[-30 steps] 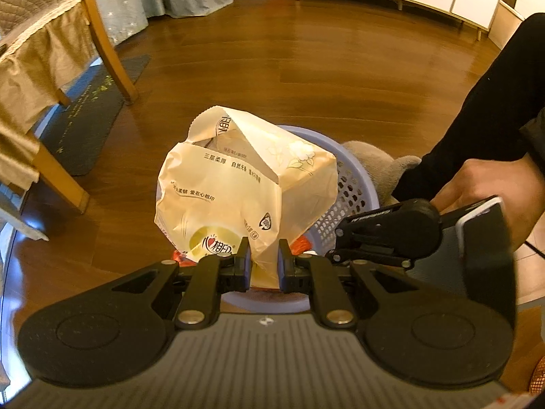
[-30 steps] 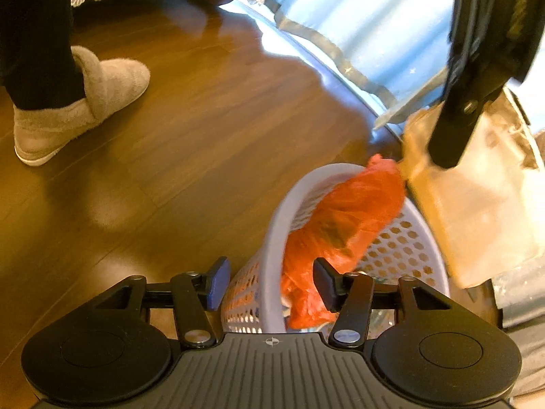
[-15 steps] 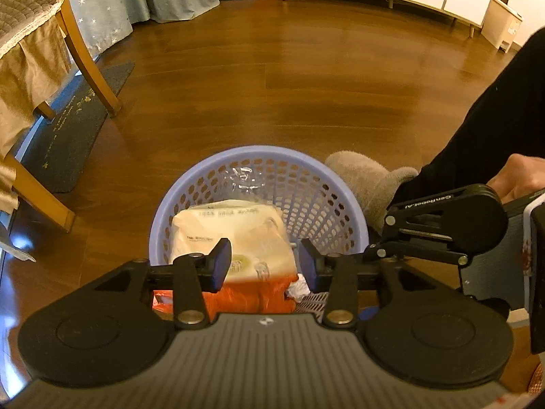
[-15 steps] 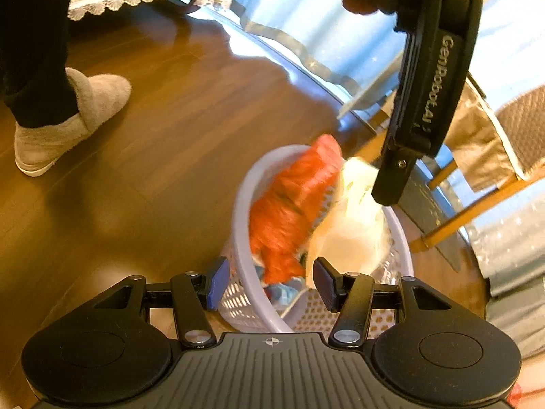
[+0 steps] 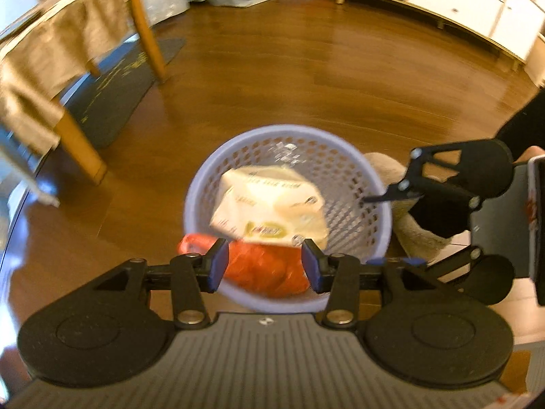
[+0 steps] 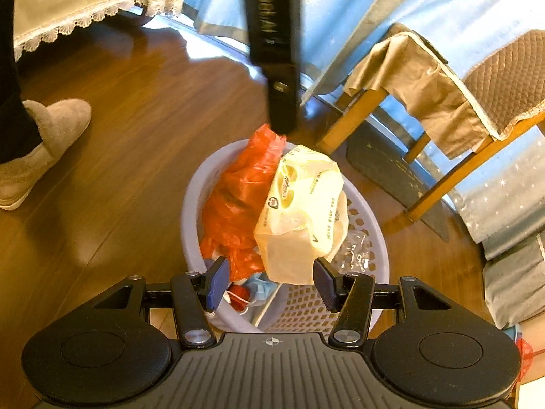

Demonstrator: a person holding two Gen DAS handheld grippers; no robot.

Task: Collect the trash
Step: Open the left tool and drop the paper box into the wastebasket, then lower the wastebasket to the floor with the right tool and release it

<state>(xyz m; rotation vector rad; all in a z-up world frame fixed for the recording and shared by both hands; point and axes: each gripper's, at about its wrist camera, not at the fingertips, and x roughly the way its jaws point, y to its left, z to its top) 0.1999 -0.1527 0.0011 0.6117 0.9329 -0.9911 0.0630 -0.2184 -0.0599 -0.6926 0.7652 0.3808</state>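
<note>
Left tongs (image 5: pixel 262 266): the jaws stand wide apart and hold nothing. They hang above the near rim of the basket, probably because this is a good height for letting trash fall straight in.

Right tongs (image 6: pixel 269 283): also spread apart and empty. They sit low, just over the opposite rim, looking across the basket, and in the left view they reach in beside the far-right wall.

Basket (image 5: pixel 204 184): a round lilac basket with holes, standing on the wooden floor (image 5: pixel 272 78). It is the collecting place, so both tongs are gathered around it.

Cream wrapper (image 5: pixel 269 204): a puffy cream plastic pack with printed text. It lies on top of the other trash, partly above the rim line, so I judge that it is not pressed down.

Orange bag (image 6: pixel 238 197): crumpled orange plastic under and beside the cream wrapper. One end hangs over the rim, so it may slip out if the basket is knocked.

Other trash: clear crumpled plastic (image 6: pixel 354 248) lies at the bottom, and something blue and white with a red piece, too small to name.

Edges: a chair leg (image 6: pixel 351 119) and a dark mat (image 6: pixel 391 170) stand close on one side; a slipper (image 5: pixel 408 225) is just beside the basket on the other.

Open room: the floor beyond the basket is wide and free, so lifting the tongs up and away looks easy.
</note>
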